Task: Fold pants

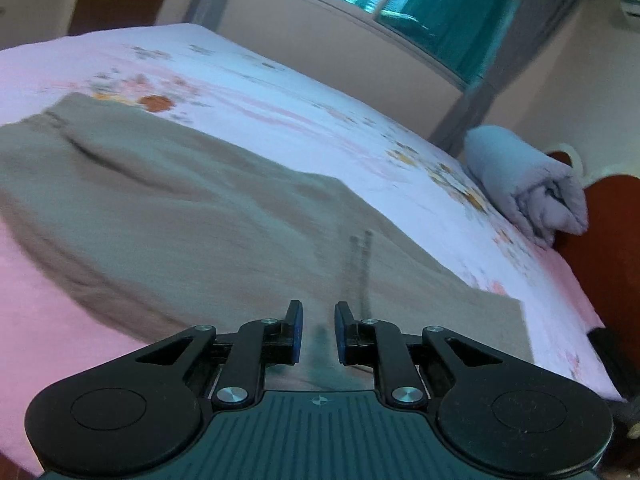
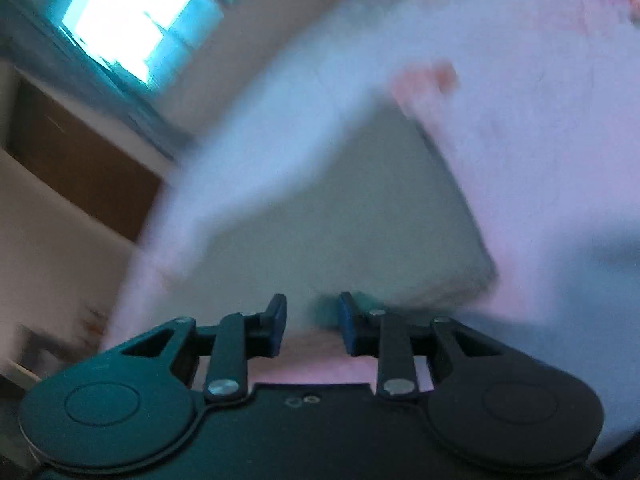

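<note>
My bed (image 1: 280,92), under a pink floral sheet, carries the tan pants (image 1: 192,220) spread flat and a rolled blanket (image 1: 528,188) near its edge. My left gripper (image 1: 318,332) pinches the pants' near edge. My right gripper (image 2: 312,328), blurred, hangs slightly parted and empty before their corner.

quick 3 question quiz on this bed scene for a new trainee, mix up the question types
1. True or false: the pants lie on a bare wooden floor.
2. What lies rolled up beside the headboard? A a pale blanket B a shoe C a book
3. Fill in: the pants are ___ in colour.
Key: 1 false, they lie on the bed sheet; 2 A; 3 beige.
</note>
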`<state>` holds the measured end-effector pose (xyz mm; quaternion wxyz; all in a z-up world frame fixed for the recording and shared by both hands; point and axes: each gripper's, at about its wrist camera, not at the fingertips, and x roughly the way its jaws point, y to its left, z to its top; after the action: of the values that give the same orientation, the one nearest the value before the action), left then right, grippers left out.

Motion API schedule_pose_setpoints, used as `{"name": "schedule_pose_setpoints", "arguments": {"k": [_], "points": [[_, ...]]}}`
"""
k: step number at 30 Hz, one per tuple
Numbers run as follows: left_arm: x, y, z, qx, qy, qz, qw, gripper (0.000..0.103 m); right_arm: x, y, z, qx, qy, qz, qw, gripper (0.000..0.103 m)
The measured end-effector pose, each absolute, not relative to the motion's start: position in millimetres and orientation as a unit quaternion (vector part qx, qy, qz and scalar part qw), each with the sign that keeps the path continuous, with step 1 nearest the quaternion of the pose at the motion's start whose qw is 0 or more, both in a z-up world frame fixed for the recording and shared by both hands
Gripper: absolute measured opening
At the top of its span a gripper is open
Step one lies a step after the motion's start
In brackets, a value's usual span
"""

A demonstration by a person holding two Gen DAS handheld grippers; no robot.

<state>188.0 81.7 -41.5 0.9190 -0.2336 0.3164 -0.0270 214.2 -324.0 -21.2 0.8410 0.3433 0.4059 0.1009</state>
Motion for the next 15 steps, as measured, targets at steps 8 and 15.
{"name": "schedule_pose_setpoints", "arguments": {"k": [8, 15], "points": [[157, 153, -33, -0.232, 0.289, 0.041, 0.928, 0.054, 212, -273, 28, 0.28, 0.346, 0.187, 0.876, 0.019], [140, 198, -45, -0.247, 0.304, 0.089, 0.916, 0.079, 228, -133, 6, -0.012, 0.386, 0.202, 0.9, 0.029]]}}
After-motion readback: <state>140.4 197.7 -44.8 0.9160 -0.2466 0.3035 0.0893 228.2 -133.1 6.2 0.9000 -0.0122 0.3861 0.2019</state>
